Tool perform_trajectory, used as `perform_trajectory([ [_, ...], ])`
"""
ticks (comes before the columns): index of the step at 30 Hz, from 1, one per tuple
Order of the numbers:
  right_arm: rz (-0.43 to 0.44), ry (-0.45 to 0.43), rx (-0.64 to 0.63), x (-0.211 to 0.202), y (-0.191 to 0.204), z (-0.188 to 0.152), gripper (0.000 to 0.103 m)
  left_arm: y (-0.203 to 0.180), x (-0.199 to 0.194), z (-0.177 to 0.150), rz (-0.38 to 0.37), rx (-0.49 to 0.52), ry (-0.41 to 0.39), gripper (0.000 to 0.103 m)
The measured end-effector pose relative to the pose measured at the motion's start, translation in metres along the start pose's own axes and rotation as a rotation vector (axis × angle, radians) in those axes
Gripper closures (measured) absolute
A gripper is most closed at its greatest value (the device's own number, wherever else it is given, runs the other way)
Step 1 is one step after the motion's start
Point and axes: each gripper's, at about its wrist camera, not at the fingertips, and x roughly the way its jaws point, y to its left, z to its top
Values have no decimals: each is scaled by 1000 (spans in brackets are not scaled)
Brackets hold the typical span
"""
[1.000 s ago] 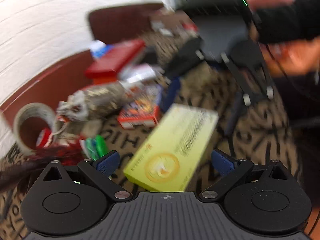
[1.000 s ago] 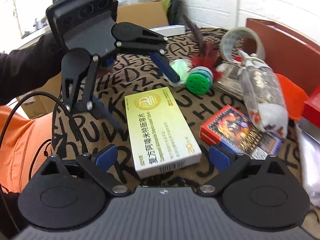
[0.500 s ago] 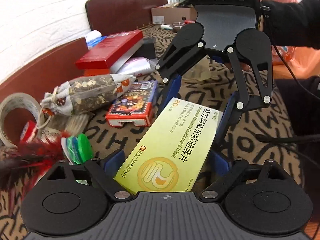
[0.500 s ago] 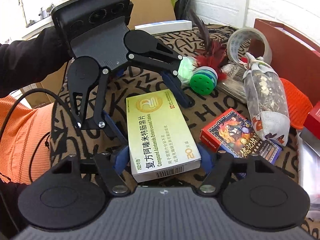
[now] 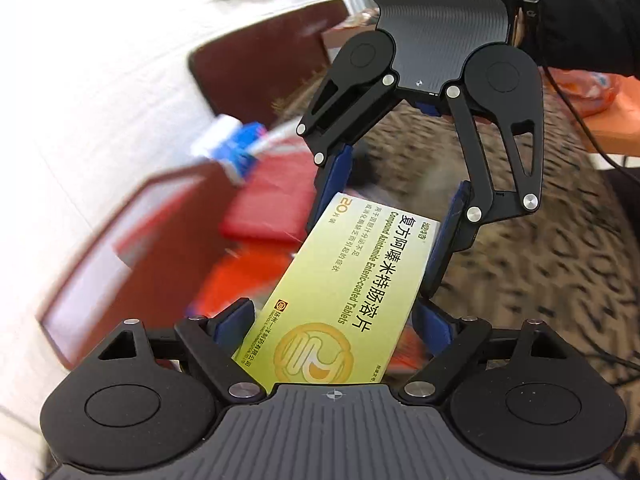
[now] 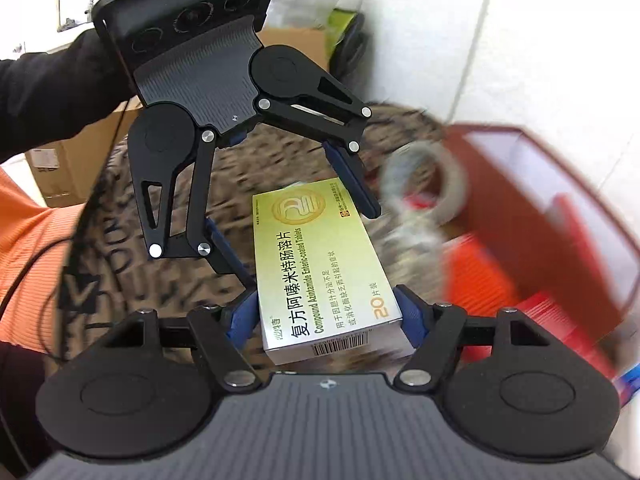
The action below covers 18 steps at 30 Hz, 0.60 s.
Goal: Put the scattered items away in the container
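A yellow-green medicine box (image 5: 344, 280) hangs in the air above the patterned cloth, gripped at both ends. My left gripper (image 5: 334, 316) has its blue pads against the box's near end, and its jaws are still closing on it. At the far end, my right gripper (image 5: 384, 220) clamps the box between its blue pads. In the right wrist view the box (image 6: 320, 264) sits between the right gripper's (image 6: 328, 312) pads, with the left gripper (image 6: 292, 220) on the end that bears the gold logo. The brown-red container (image 5: 120, 248) lies to the left, blurred.
The container (image 6: 560, 168) holds a red box (image 5: 264, 204), an orange item (image 6: 480, 276) and a blue-white item (image 5: 236, 148). A tape roll (image 6: 424, 184) lies by its corner. A person's dark sleeve (image 5: 580, 20), an orange surface (image 6: 28, 240) and cardboard cartons (image 6: 80, 160) are behind. A white wall runs along the container.
Both grippers closed on the medicine box and raised it off the cloth. The views now swing toward the container, and the scattered items have dropped out of sight.
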Motion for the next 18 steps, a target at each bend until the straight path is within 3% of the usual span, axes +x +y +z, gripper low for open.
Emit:
perform_trajectory([
  [9,-96,21,-53,3,-120,44,27,104,47,61,90,81,103,17],
  [15,-124,54,-41,36,-186,56,27,159,92,68,128,103,210,17],
  [18,-115,67,-20,57,-211,60,27,182,101,62,162,82,231,10],
])
